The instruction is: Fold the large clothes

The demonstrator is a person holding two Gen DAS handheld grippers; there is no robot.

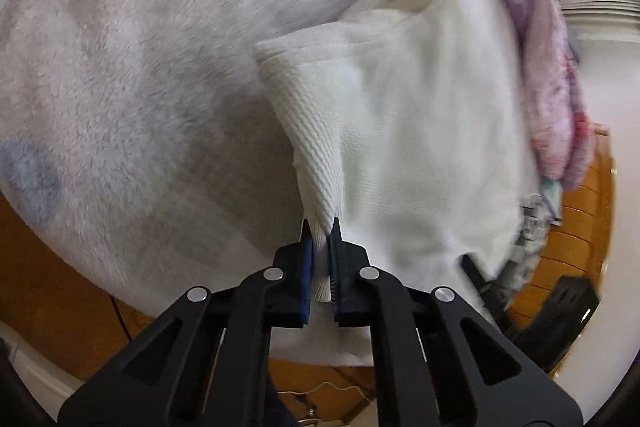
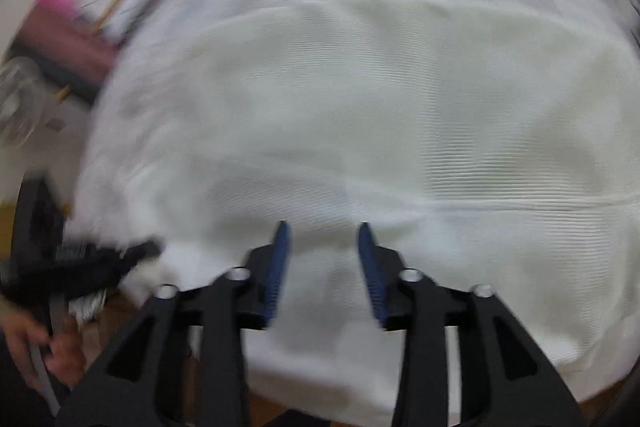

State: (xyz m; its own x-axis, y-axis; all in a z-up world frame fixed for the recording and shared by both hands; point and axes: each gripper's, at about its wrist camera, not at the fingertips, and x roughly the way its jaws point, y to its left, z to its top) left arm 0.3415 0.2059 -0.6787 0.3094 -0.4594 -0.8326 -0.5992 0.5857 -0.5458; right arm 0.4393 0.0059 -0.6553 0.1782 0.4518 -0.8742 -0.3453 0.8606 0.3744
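Note:
A large white ribbed garment (image 1: 400, 131) lies on a pale fleece blanket (image 1: 132, 67). My left gripper (image 1: 321, 227) is shut on a bunched edge of the garment, which rises from the jaws as a twisted fold. In the right wrist view the same white garment (image 2: 360, 115) fills the frame, blurred by motion. My right gripper (image 2: 322, 227) is open just above the cloth, with nothing between its jaws. The left gripper (image 2: 80, 267) also shows there as a dark blur at the lower left, with a hand below it.
A purple and pink fleece (image 1: 552, 75) lies bunched at the right of the blanket. A wooden surface (image 1: 572, 235) shows past the blanket's edge. A pink object (image 2: 68, 27) and a clear container (image 2: 20, 95) sit at the far left.

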